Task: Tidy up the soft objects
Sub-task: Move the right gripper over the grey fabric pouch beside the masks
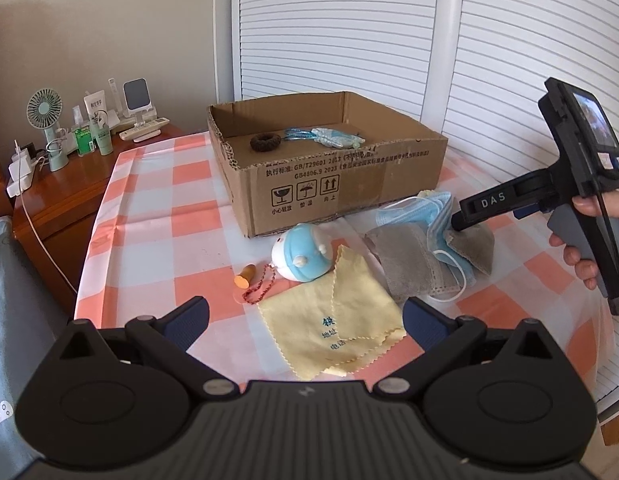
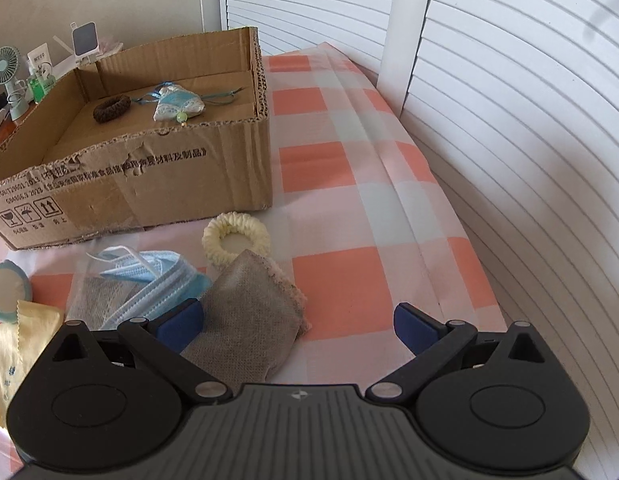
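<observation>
- At the far left of the checked tablecloth [image 1: 149, 208] lie an orange earplug [image 1: 244, 277] and a blue-and-white round toy [image 1: 302, 257] with a beaded cord; neither gripper is close to them.
- Our left gripper [image 1: 305, 326] is released, jaws wide and holding nothing, poised over the yellow cleaning cloth [image 1: 333, 328], which lies flat just ahead of it, one corner pointing toward the cardboard box [image 1: 329, 184].
- The box sits beyond, already holding a brown scrunchie [image 1: 266, 141] and a pale blue sachet [image 1: 333, 137].
- Right of the yellow cloth is the pile: a grey cloth [image 2: 249, 320] under a blue face mask [image 2: 157, 284], with a cream scrunchie [image 2: 235, 238] just behind.
- Our right gripper [image 2: 299, 326] is also open and empty; its left finger [image 2: 179, 322] is at the mask and grey cloth.
- We judge the grey cloth is the right hand's next pick: it lies ahead and left of centre, its long axis slanting up toward the right, so the jaws should shift left.
</observation>
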`<action>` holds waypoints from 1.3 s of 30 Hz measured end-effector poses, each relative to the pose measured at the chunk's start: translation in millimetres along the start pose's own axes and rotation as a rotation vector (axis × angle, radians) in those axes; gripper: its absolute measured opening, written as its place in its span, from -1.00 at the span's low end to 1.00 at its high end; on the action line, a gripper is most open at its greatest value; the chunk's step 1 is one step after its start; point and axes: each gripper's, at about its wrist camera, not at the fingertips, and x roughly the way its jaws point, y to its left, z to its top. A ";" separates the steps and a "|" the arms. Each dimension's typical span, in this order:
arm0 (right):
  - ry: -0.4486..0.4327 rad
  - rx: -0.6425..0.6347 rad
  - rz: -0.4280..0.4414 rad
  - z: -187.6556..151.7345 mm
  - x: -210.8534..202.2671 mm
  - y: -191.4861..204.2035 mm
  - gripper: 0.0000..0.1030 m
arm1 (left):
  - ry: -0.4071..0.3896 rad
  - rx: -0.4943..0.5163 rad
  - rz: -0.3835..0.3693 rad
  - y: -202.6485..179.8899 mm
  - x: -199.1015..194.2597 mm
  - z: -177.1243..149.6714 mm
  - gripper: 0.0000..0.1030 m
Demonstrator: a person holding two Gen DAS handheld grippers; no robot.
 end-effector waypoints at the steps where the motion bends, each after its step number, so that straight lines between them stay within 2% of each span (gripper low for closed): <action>1: 0.001 0.002 0.001 -2.3 0.1 -1.2 1.00 | 0.001 0.002 -0.002 -0.5 0.1 0.3 0.99; 12: 0.024 0.046 -0.023 -25.7 -12.3 -23.5 1.00 | 0.010 0.016 -0.014 -2.9 3.3 -0.4 0.99; 17: -0.031 0.023 0.064 -30.6 -21.6 -14.3 1.00 | 0.016 0.012 -0.014 -0.3 8.0 1.0 0.99; 22: -0.035 -0.042 0.016 -42.8 -11.1 -4.7 1.00 | 0.027 0.016 -0.015 0.8 15.6 3.6 0.99; 27: -0.091 -0.070 0.041 -53.2 -13.6 -11.4 1.00 | 0.053 0.042 -0.016 0.1 30.6 5.8 0.99; 32: -0.130 -0.067 0.043 -58.9 -14.8 -12.0 1.00 | 0.066 0.019 -0.037 2.0 45.2 9.5 0.99; 39: -0.149 -0.077 0.055 -60.3 -14.1 -13.4 1.00 | 0.043 -0.007 -0.032 3.8 55.6 18.0 0.91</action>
